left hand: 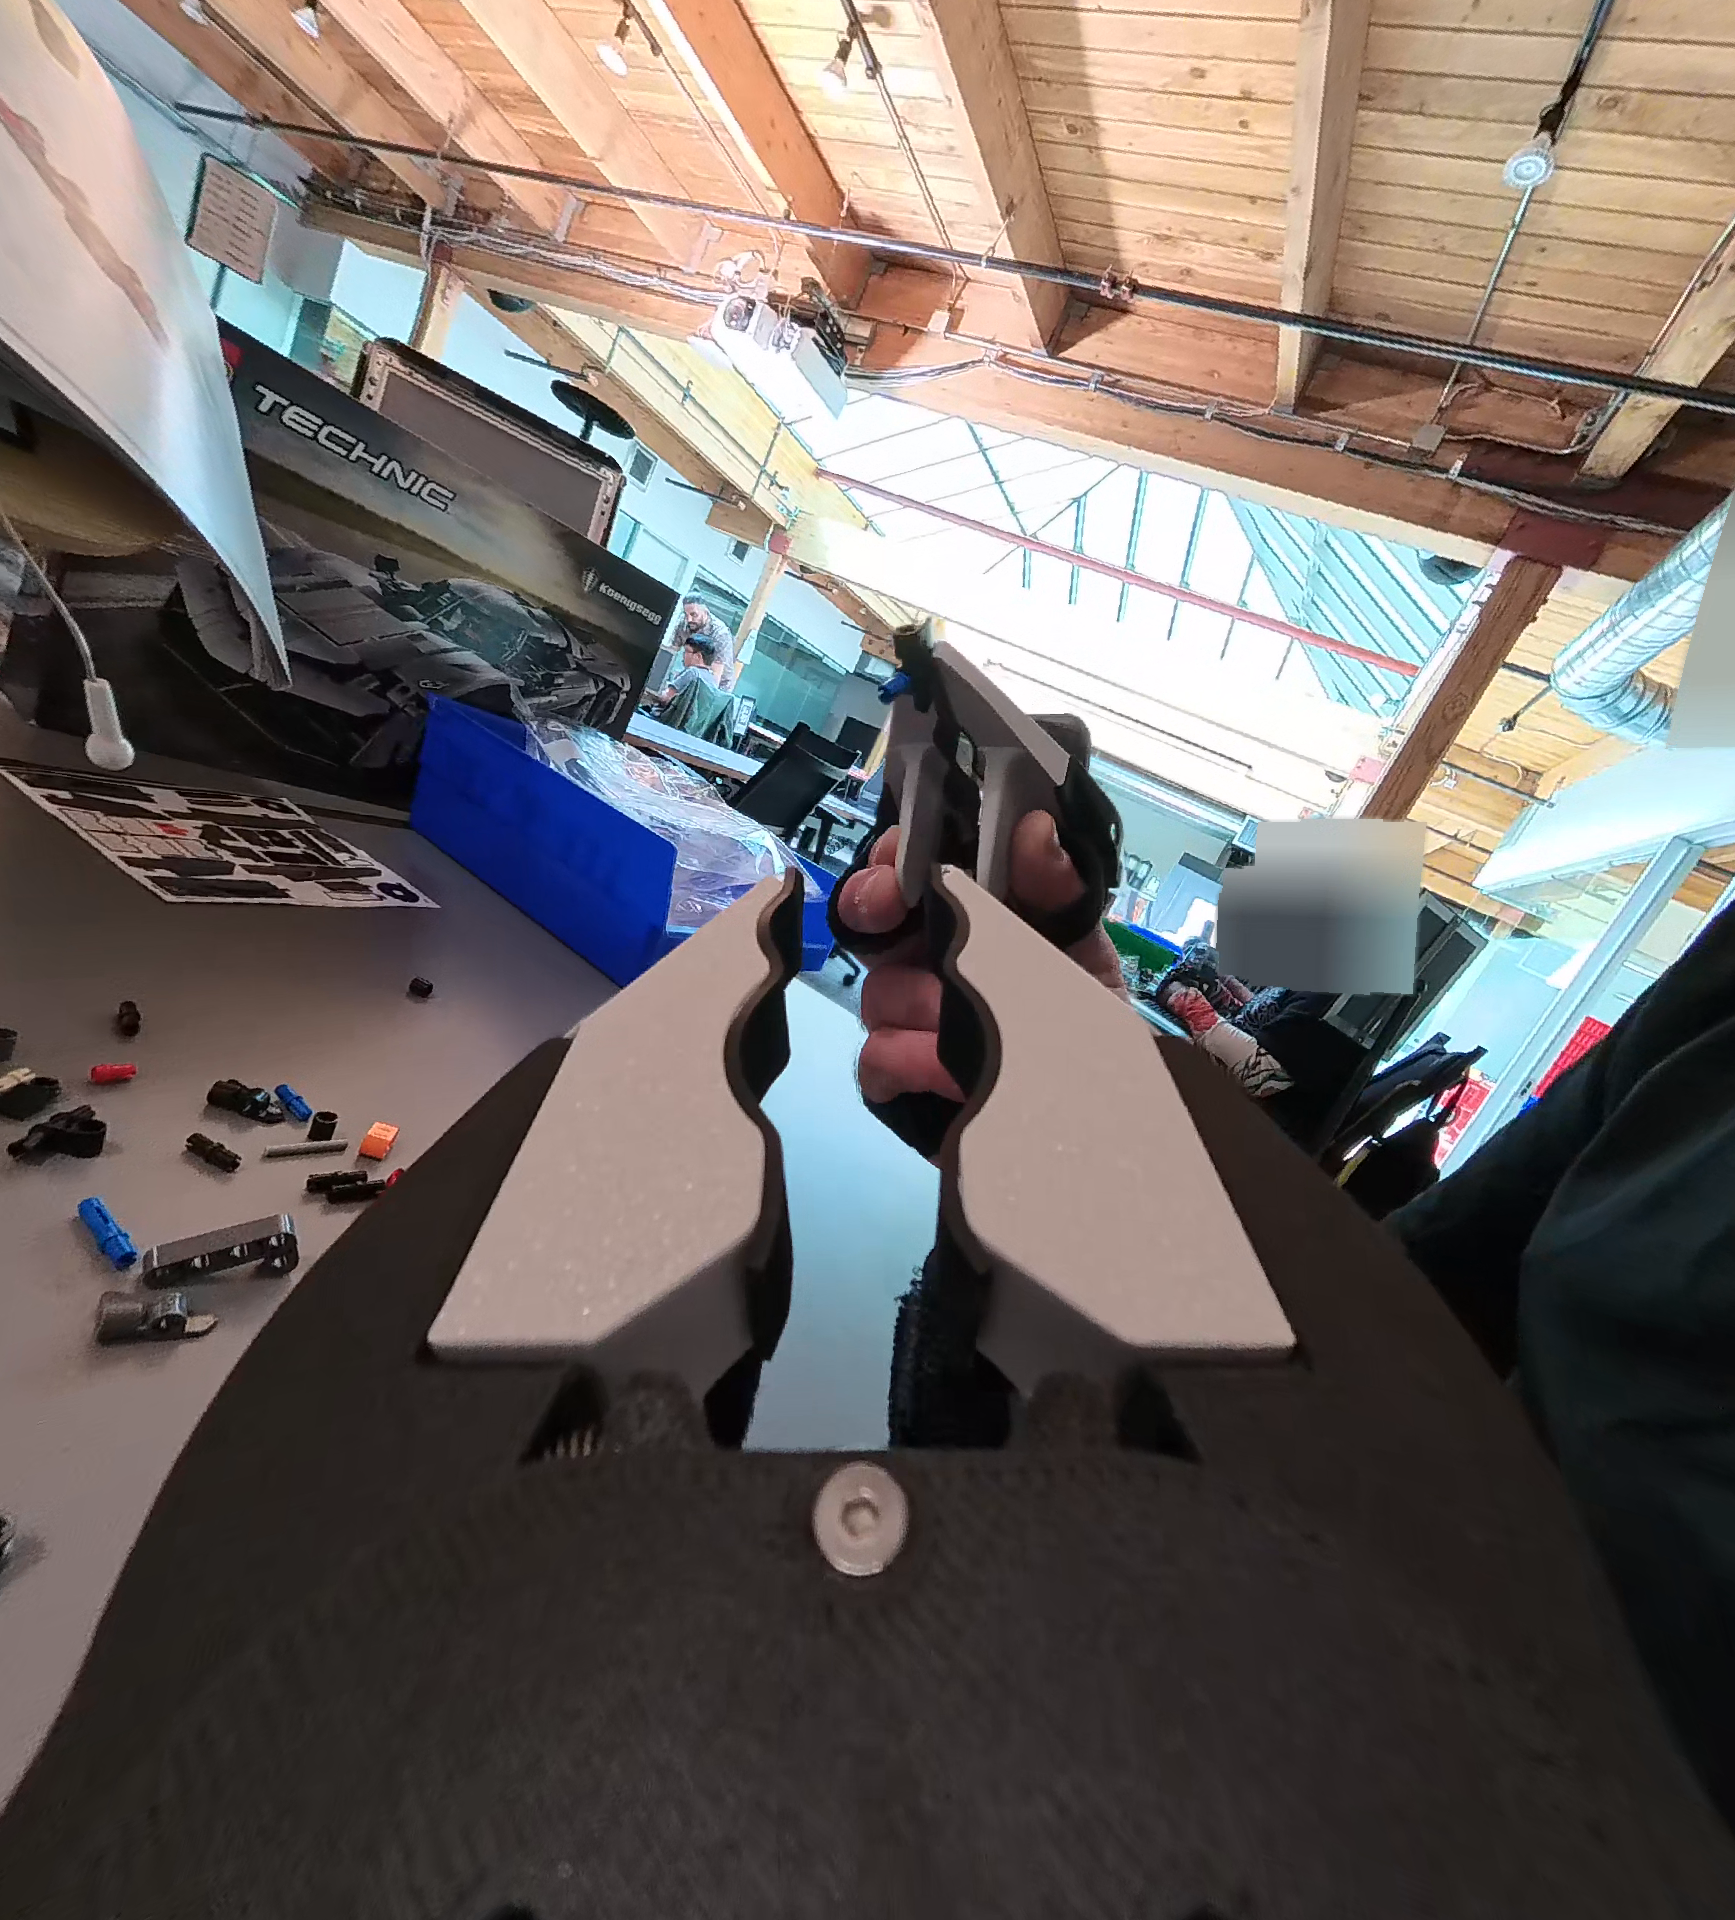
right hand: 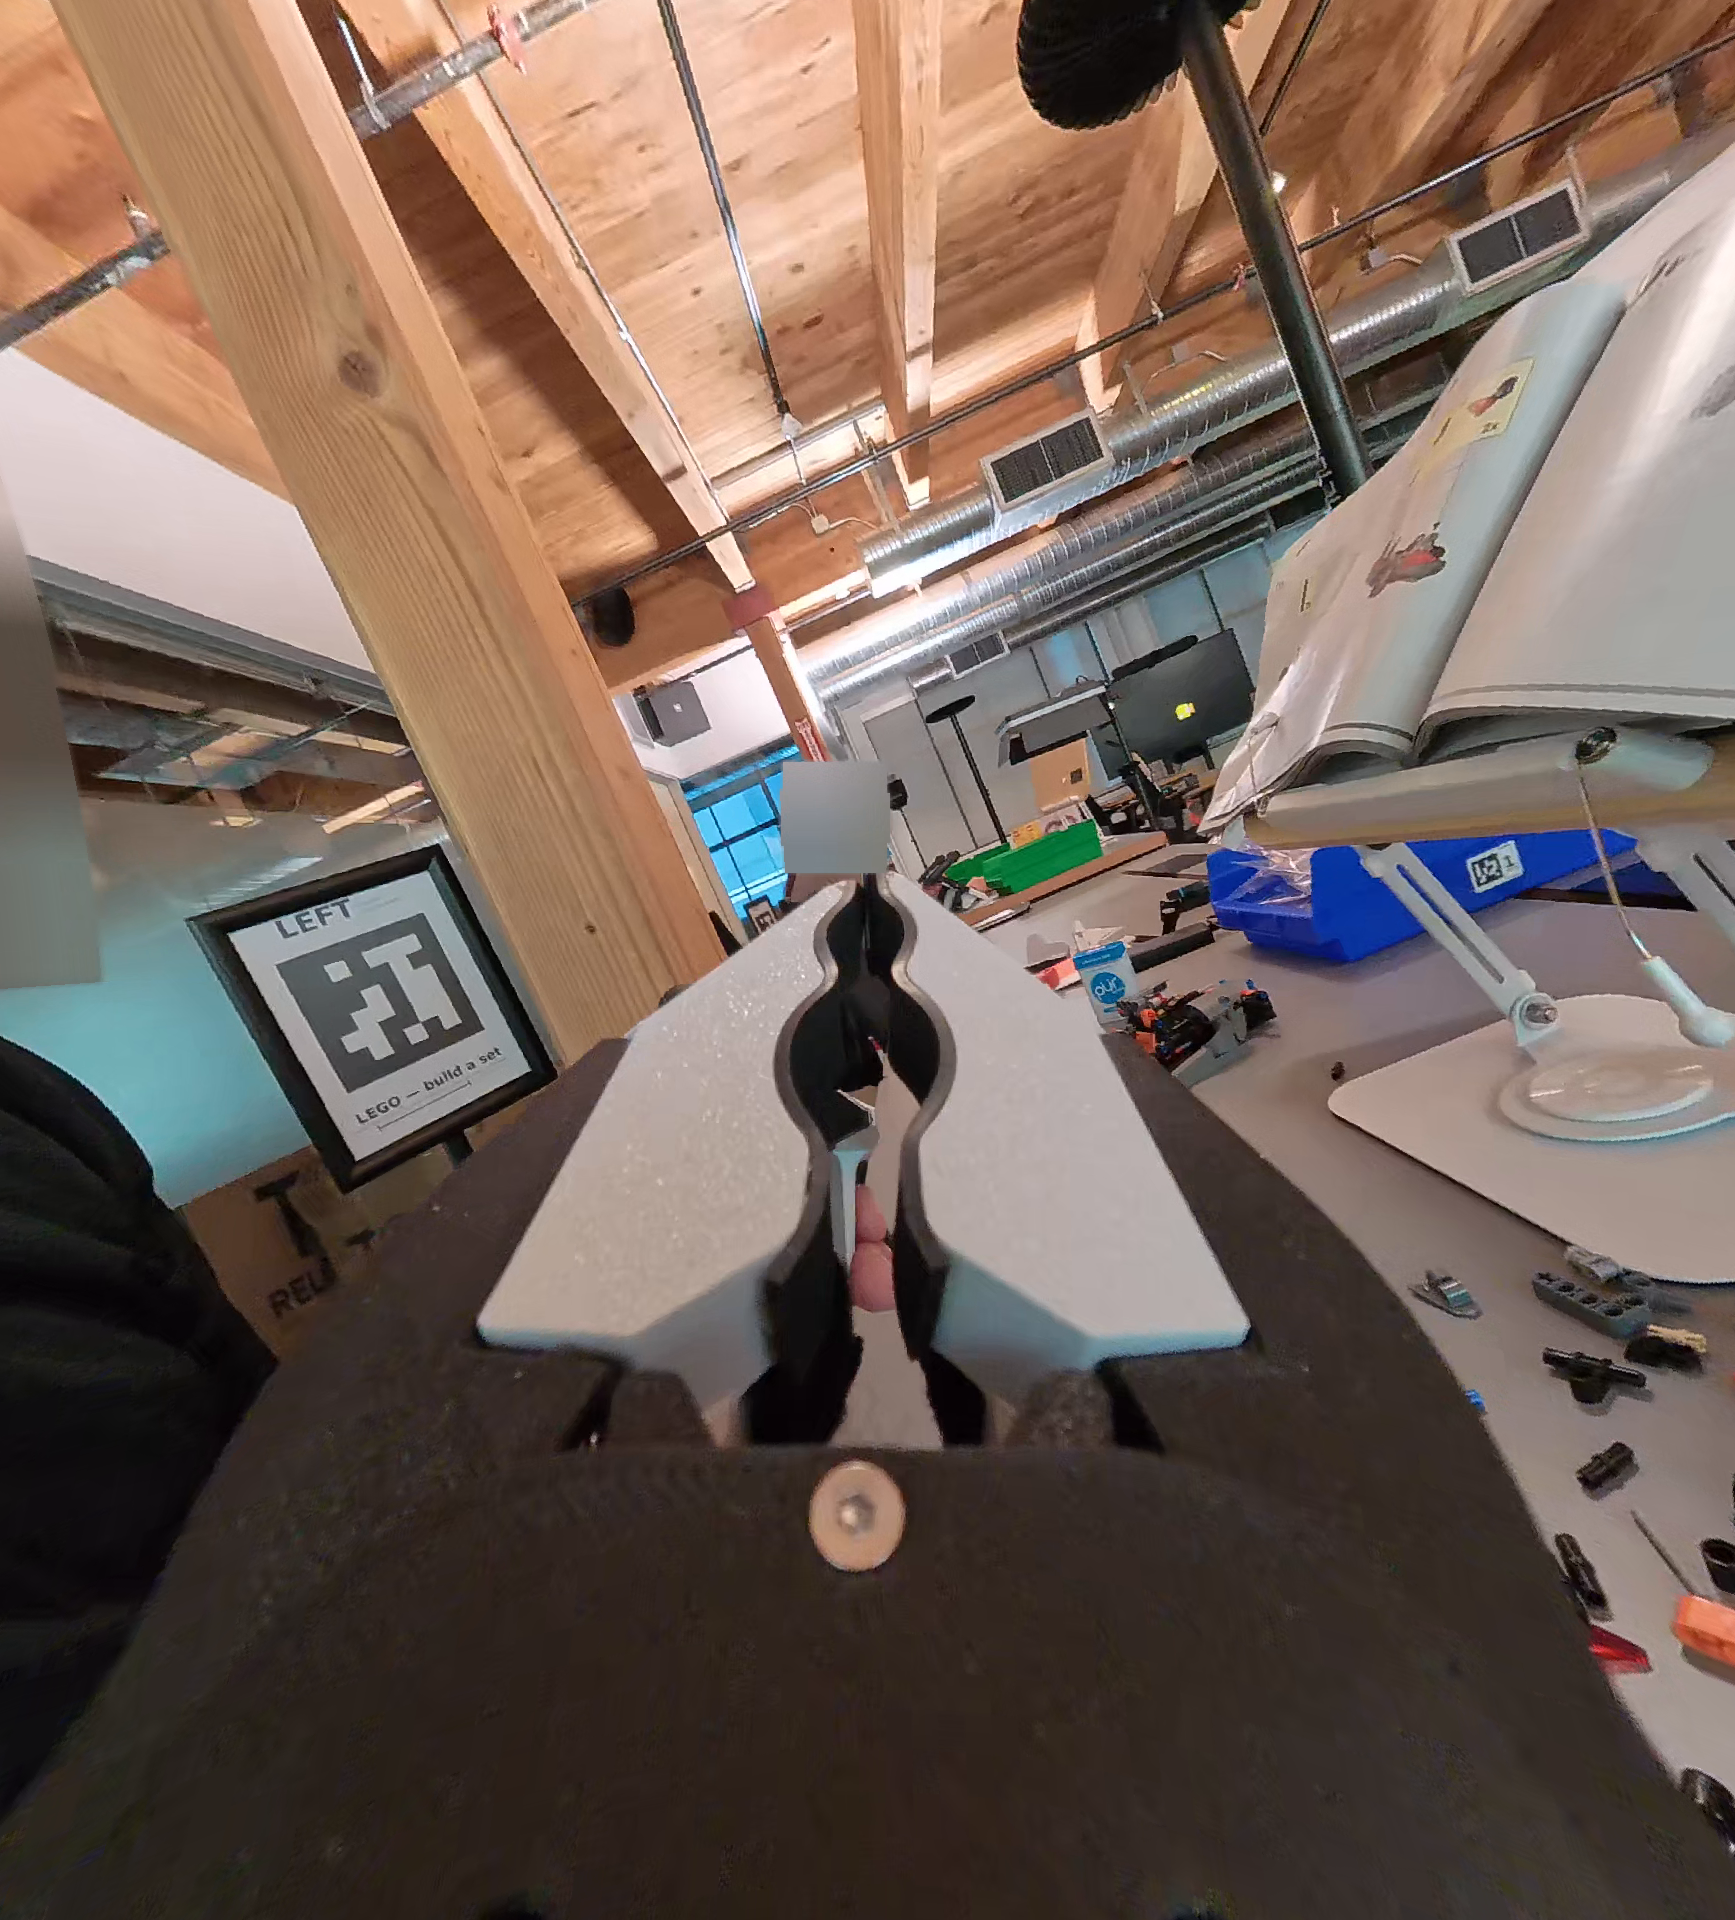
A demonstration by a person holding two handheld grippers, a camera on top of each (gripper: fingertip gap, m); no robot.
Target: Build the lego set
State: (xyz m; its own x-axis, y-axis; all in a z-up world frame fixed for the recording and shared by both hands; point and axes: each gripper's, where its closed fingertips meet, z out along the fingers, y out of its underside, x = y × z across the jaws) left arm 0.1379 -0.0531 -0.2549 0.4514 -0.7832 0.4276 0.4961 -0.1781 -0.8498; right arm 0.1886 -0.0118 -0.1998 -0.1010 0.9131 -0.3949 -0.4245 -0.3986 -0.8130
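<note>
Gripping small black piece (left hand: 913, 649), wavy-edged right gripper (right hand: 868, 891)

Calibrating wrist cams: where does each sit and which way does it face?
Left wrist: on left gripper, tilted up toward the wood ceiling; sees right gripper gripping a small black piece, gloved hand, dark sleeve.
Right wrist: on right gripper, aimed up past a wooden post; dark jacket at left.
Shared: blue bin, manual, ceiling.

Loose lego pieces (left hand: 219, 1132) lie on table (left hand: 115, 956), near left; sticker sheet (left hand: 208, 847) beyond them; bin (left hand: 541, 831) right of sheet.
</note>
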